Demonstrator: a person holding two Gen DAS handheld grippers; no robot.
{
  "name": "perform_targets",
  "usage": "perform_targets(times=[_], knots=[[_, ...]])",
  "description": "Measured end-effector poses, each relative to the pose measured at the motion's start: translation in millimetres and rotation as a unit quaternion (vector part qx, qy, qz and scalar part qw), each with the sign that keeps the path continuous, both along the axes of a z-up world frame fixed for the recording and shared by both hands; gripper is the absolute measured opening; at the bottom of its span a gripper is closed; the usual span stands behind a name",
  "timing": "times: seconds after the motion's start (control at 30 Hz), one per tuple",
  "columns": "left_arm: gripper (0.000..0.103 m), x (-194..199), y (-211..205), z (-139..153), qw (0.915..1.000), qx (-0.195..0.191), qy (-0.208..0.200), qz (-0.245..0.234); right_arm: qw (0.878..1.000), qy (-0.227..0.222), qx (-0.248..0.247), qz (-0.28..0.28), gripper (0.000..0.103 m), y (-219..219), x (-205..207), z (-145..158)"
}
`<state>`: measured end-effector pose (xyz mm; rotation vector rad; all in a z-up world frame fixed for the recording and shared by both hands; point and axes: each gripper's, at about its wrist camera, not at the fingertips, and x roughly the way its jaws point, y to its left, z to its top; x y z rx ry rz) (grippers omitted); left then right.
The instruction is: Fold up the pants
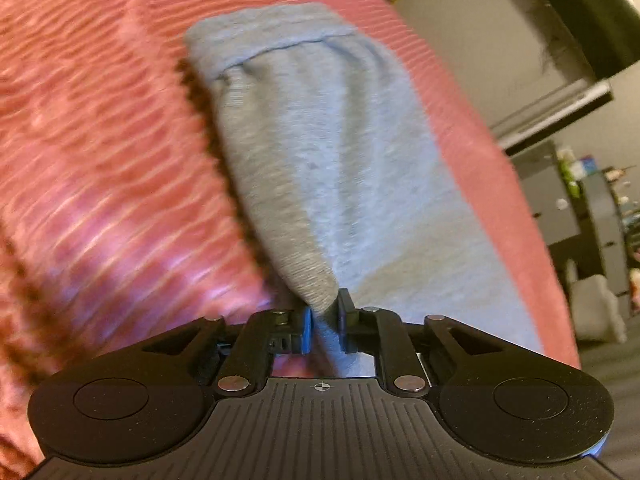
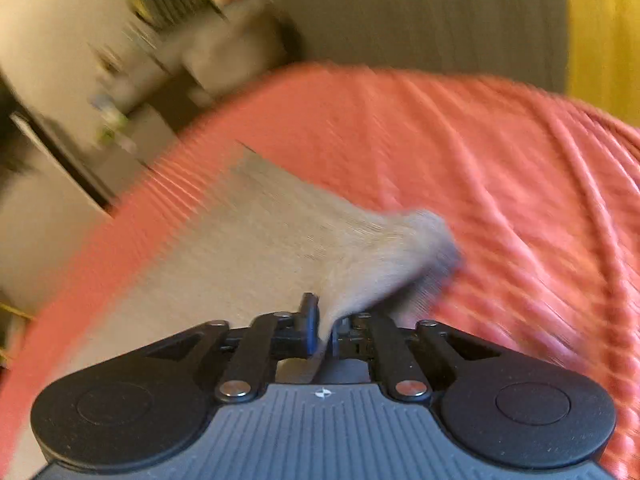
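Left wrist view: the grey pants [image 1: 320, 168] lie along the pink ribbed blanket [image 1: 100, 160], waistband at the far end, close to the blanket's right edge, beyond which the floor drops away; wide bare blanket spreads to the left. The left gripper [image 1: 325, 322] has its 2 jaws a little apart, with a raised fold of the pants pinched between them.

Right wrist view, blurred: the right gripper [image 2: 325, 330], nearly pressed together, nips a lifted fold of pants [image 2: 248, 248]. Open blanket [image 2: 500, 180] lies right; a yellow cloth [image 2: 600, 32] shows only here.
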<state>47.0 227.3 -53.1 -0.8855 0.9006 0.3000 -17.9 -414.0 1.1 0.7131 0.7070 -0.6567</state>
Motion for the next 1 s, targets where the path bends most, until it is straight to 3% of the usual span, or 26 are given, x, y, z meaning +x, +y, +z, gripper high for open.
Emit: perform_targets(times=[0.03, 0.1, 0.17, 0.2, 0.23, 0.3, 0.33, 0.4, 0.43, 0.47, 0.5, 0.53, 0.57, 0.6, 0.63, 0.67, 0.73, 0.77, 0.87, 0.93, 1.0], knots=[[0.033, -3.7, -1.2, 5.1, 0.9998, 0.015, 0.001, 0.010, 1.000, 0.014, -0.003, -0.016, 0.015, -2.8, -4.5, -0.9], [0.041, -13.1, -8.3, 24.8, 0.9947, 0.094, 0.009, 0.040, 0.998, 0.015, -0.033, -0.050, 0.026, -4.1, -15.0, 10.6], [0.043, -16.2, -28.2, 49.4, 0.9776, 0.205, -0.008, 0.047, 0.991, 0.024, -0.105, -0.076, 0.030, 1.3, -17.9, 31.5], [0.054, -12.6, -40.1, 59.1, 0.9697, 0.240, -0.024, 0.036, 0.988, 0.015, -0.129, -0.080, 0.031, 5.9, -16.9, 41.0], [0.069, -5.4, -53.8, 66.0, 0.9644, 0.260, -0.046, 0.018, 0.987, 0.000, -0.143, -0.079, 0.035, 11.8, -14.1, 49.2], [0.083, 13.0, -86.3, 73.9, 0.9606, 0.258, -0.096, -0.038, 0.987, -0.047, -0.144, -0.044, 0.043, 33.4, 5.0, 59.4], [0.084, 22.9, -102.7, 73.5, 0.9601, 0.246, -0.116, -0.066, 0.989, -0.068, -0.134, -0.010, 0.046, 47.1, 18.7, 59.1], [0.085, 45.5, -136.0, 63.9, 0.9572, 0.211, -0.153, -0.126, 0.985, -0.114, -0.078, 0.107, 0.046, 88.0, 59.1, 48.7], [0.085, 59.0, -150.6, 55.8, 0.9562, 0.193, -0.161, -0.149, 0.975, -0.139, -0.025, 0.170, 0.046, 106.7, 77.1, 39.1], [0.085, 75.7, -165.2, 43.0, 0.9553, 0.178, -0.160, -0.173, 0.957, -0.162, 0.054, 0.236, 0.046, 124.1, 96.4, 24.6], [0.084, 84.2, -175.7, 33.5, 0.9544, 0.177, -0.150, -0.188, 0.930, -0.167, 0.146, 0.291, 0.046, 140.5, 116.4, 5.6], [0.083, 92.9, -183.1, 22.3, 0.9540, 0.181, -0.133, -0.199, 0.911, -0.154, 0.215, 0.318, 0.046, 151.5, 131.3, -11.2], [0.081, 100.4, -187.4, 8.9, 0.9524, 0.198, -0.109, -0.204, 0.896, -0.129, 0.266, 0.331, 0.046, 159.9, 143.5, -28.5], [0.076, 101.7, -188.6, 0.4, 0.9491, 0.227, -0.091, -0.199, 0.893, -0.106, 0.286, 0.330, 0.043, 162.1, 150.6, -43.1], [0.077, 101.9, -186.6, -3.9, 0.9435, 0.251, -0.089, -0.197, 0.896, -0.103, 0.287, 0.324, 0.025, 154.5, 152.6, -51.8], [0.077, 100.6, -183.3, -4.4, 0.9379, 0.269, -0.094, -0.198, 0.893, -0.104, 0.301, 0.317, 0.014, 141.2, 153.5, -57.7], [0.077, 105.3, -177.3, -3.5, 0.9364, 0.288, -0.085, -0.181, 0.898, -0.113, 0.325, 0.272, 0.005, 104.2, 147.0, -66.1], [0.078, 103.5, -169.5, -4.1, 0.9391, 0.292, -0.078, -0.163, 0.905, -0.124, 0.326, 0.244, 0.003, 80.2, 138.8, -68.0], [0.076, 101.5, -151.7, -5.3, 0.9545, 0.281, -0.051, -0.085, 0.942, -0.135, 0.273, 0.142, 0.003, 22.0, 103.6, -64.8], [0.073, 96.3, -146.8, -2.3, 0.9565, 0.284, -0.042, -0.055, 0.953, -0.143, 0.255, 0.073, 0.003, -17.2, 76.4, -64.0], [0.073, 91.8, -143.6, -5.4, 0.9556, 0.291, -0.028, -0.039, 0.964, -0.140, 0.223, 0.037, 0.003, -44.7, 49.5, -58.7]])
